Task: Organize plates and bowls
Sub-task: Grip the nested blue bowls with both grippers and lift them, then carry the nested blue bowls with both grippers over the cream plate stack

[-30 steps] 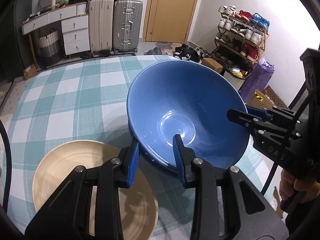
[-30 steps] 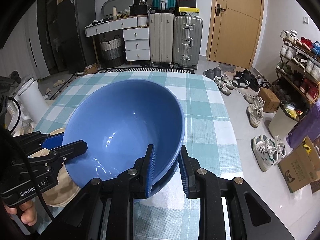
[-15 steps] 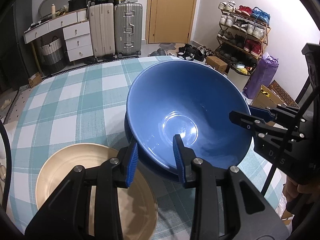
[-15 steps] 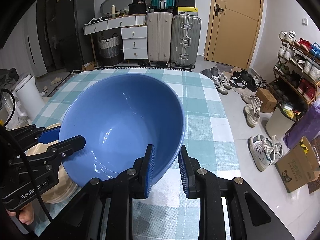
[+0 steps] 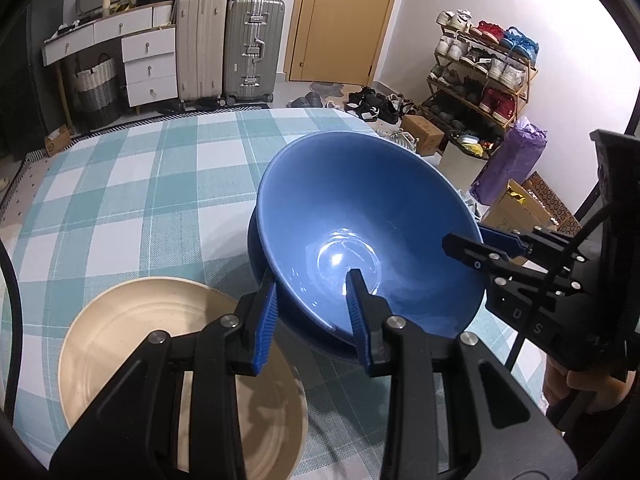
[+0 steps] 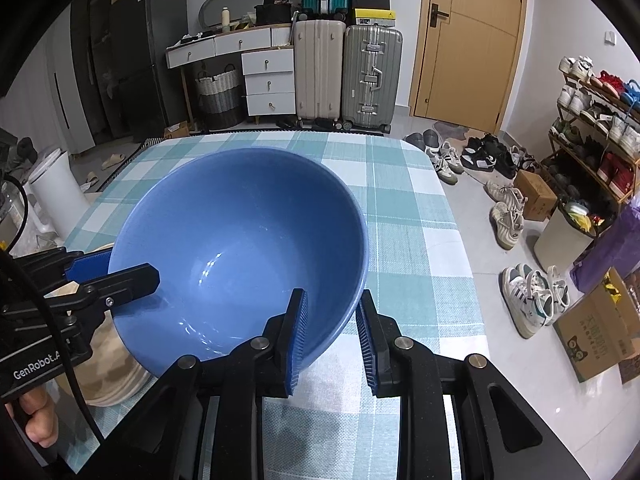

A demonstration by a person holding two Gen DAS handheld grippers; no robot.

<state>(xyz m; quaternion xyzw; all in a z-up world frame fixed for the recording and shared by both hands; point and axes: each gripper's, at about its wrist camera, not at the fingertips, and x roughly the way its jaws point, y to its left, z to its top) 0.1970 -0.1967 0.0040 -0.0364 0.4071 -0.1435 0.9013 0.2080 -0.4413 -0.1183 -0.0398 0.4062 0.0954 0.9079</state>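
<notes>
The blue bowl point(image 5: 368, 236) is held over the checked tablecloth point(image 5: 132, 184) by both grippers at once: the left gripper point(image 5: 312, 312) has its jaws closed on the bowl's near-left rim, one pad inside and one outside, and the right gripper point(image 6: 332, 332) is clamped the same way on the near-right rim. In the left wrist view a second blue rim point(image 5: 256, 248) shows just under and to the left of the bowl, so it seems to sit in, or hang just above, another blue bowl or plate of like colour; I judge the nesting step to be nearly done, with the release not yet made. The beige plate point(image 5: 136, 344) lies on the cloth just to the left of the bowl, alone and apparently not yet dealt with, so at least that piece may be left to place. Whether the bowl already rests fully on the piece below cannot be told, since the bowl itself hides the contact. Most of the lower piece is covered, and its shape is unclear. The plate's near edge is hidden behind the left gripper's body, and in the right wrist view only a sliver of it shows beneath the bowl.
</notes>
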